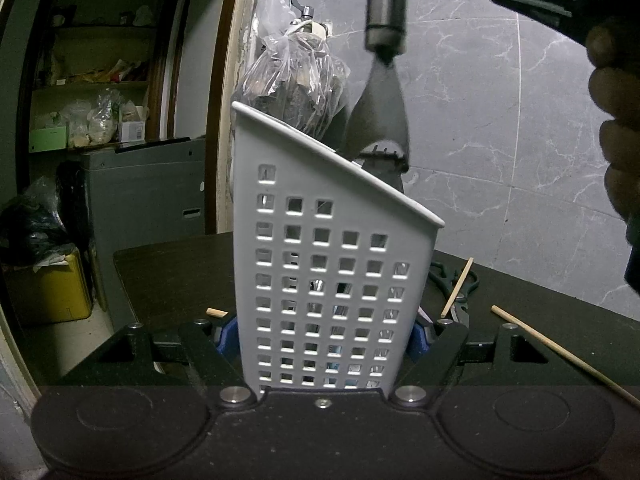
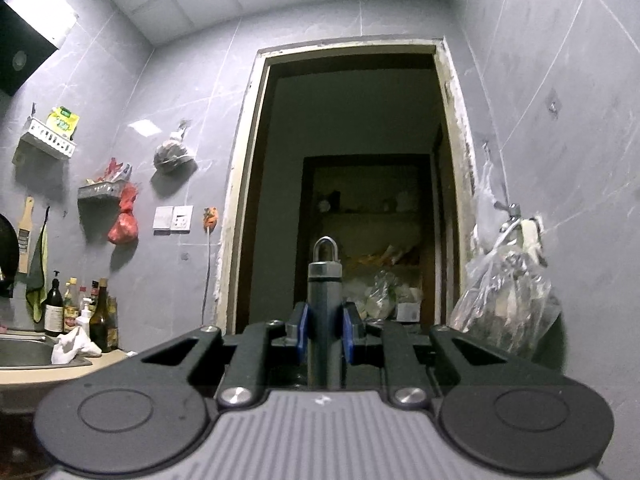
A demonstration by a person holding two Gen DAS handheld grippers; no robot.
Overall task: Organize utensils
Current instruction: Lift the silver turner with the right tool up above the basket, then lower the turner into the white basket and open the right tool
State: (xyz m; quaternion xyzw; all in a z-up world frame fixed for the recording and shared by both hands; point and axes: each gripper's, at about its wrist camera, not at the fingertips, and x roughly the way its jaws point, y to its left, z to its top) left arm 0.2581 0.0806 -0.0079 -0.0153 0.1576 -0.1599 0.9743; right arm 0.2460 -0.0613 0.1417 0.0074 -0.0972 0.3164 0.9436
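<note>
1. The left gripper [image 1: 326, 344] clamps the base of the white perforated caddy [image 1: 328, 264], holding it upright on the dark table [image 1: 168, 276].
2. The right gripper [image 2: 325, 336] is closed on the grey handle [image 2: 324, 304] of a utensil; in the left wrist view the utensil [image 1: 380, 112] hangs above the caddy's slanted rim, long axis near vertical, working end down and just entering the opening.
3. Judged from this, the coming move is a straight lowering along that axis, and the right hand [image 1: 616, 120] is the one placed for it.
4. Beside the caddy on the table lie chopsticks [image 1: 560, 352] and scissors [image 1: 460, 292], not yet stowed.
</note>
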